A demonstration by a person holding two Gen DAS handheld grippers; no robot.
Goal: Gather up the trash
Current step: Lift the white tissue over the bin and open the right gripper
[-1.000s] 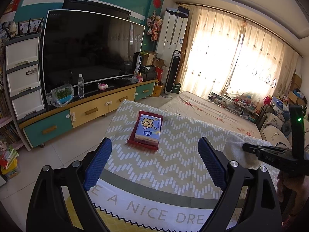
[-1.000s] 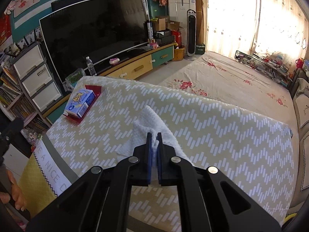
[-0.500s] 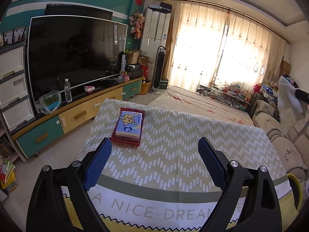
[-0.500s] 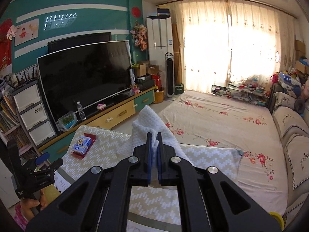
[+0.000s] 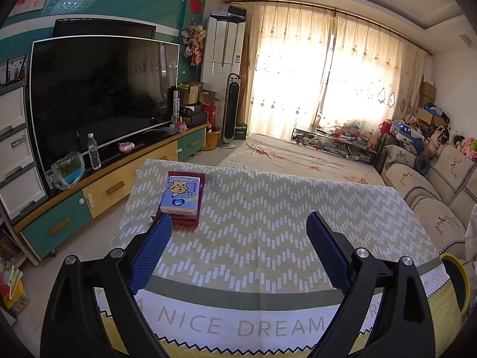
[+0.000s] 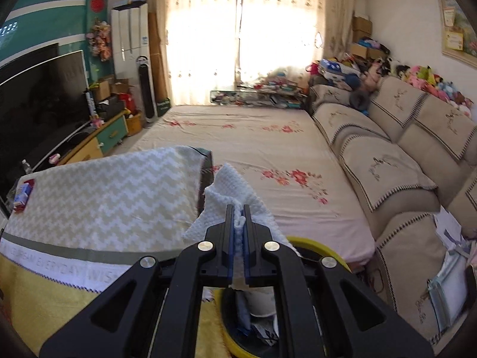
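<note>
The right hand-held gripper (image 6: 238,213) has its blue pads pressed together on a crumpled white paper towel (image 6: 231,192), which it holds in the air above a yellow trash bin (image 6: 310,246). Some rubbish lies inside the bin. The bin stands just beside the bench (image 6: 98,185), which is covered with a zigzag cloth. The left hand-held gripper (image 5: 238,246) is spread wide with nothing between its pads, above the near edge of the bench. Farther on the bench, a tissue pack (image 5: 180,195) rests on a red tray (image 5: 202,179).
</note>
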